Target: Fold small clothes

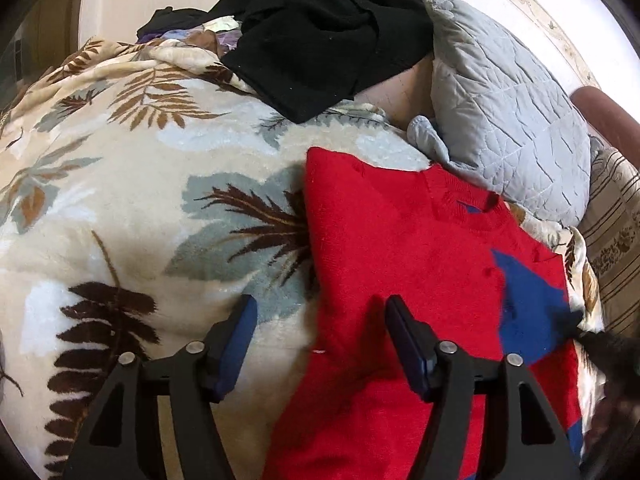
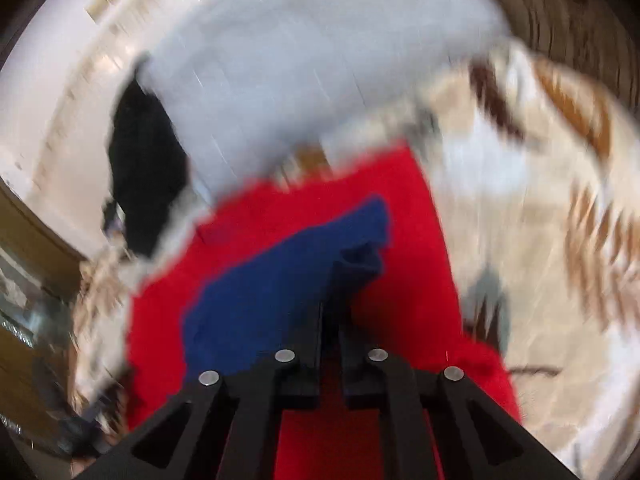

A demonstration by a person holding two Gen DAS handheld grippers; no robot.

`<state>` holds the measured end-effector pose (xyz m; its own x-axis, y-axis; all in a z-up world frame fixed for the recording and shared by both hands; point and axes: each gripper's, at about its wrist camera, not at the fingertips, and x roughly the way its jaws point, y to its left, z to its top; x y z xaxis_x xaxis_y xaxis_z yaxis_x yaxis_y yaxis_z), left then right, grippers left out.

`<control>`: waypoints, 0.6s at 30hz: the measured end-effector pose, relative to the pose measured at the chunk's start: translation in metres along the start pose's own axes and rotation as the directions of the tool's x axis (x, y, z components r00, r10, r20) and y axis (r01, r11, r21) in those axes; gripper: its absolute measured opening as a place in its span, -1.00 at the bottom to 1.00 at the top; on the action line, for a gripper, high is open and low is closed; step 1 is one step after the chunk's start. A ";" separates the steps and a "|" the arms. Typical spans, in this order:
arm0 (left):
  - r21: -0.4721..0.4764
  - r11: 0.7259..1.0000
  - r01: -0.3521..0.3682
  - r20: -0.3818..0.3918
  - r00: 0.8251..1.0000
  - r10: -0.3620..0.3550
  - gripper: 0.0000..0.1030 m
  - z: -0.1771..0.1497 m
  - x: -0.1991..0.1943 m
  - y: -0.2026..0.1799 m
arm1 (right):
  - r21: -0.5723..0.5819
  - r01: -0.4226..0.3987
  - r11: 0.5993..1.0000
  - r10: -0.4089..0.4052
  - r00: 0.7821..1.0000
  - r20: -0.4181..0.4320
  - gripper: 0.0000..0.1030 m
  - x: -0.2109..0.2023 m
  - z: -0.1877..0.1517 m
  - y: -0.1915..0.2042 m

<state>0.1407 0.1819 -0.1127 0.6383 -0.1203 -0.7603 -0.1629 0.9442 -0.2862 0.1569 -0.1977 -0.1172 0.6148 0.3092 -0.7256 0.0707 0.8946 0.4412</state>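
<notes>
Lying flat, red sweater (image 1: 400, 264) collar toward pillow (image 1: 504, 116).

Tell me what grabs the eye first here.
The red sweater with blue patches, spread on the leaf-print blanket, dominates. The right gripper is shut on its blue part, while the left gripper hangs open at its edge. A black garment lies beyond, beside a grey quilted pillow.
</notes>
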 end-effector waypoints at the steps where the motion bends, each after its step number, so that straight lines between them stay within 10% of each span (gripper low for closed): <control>1: 0.010 1.000 0.000 -0.005 1.000 0.000 0.32 -0.001 0.000 -0.003 | 0.013 -0.047 0.999 0.047 0.999 0.008 0.15 -0.001 -0.002 -0.003; 2: 0.031 0.999 -0.006 -0.011 1.000 0.006 0.34 -0.002 0.001 -0.005 | 0.032 -0.092 0.995 0.091 0.995 0.030 0.46 -0.007 -0.004 -0.004; 11: 0.116 0.990 -0.082 0.011 0.997 0.081 0.40 -0.012 0.016 -0.013 | 0.026 -0.132 0.991 0.122 0.961 0.247 0.49 -0.071 0.004 0.012; 15: 0.121 0.988 -0.094 0.021 0.996 0.092 0.41 -0.014 0.016 -0.015 | -0.065 -0.231 0.971 0.237 0.967 0.096 0.51 -0.034 0.014 0.038; 18: 0.117 0.989 -0.085 0.023 0.996 0.083 0.42 -0.014 0.015 -0.014 | 0.022 -0.064 0.998 0.066 0.995 -0.081 0.46 0.020 0.007 0.010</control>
<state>0.1421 0.1624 -0.1276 0.6395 -0.0347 -0.7680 -0.1272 0.9804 -0.1502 0.1757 -0.1849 -0.1234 0.5526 0.3927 -0.7351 0.0486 0.8653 0.4988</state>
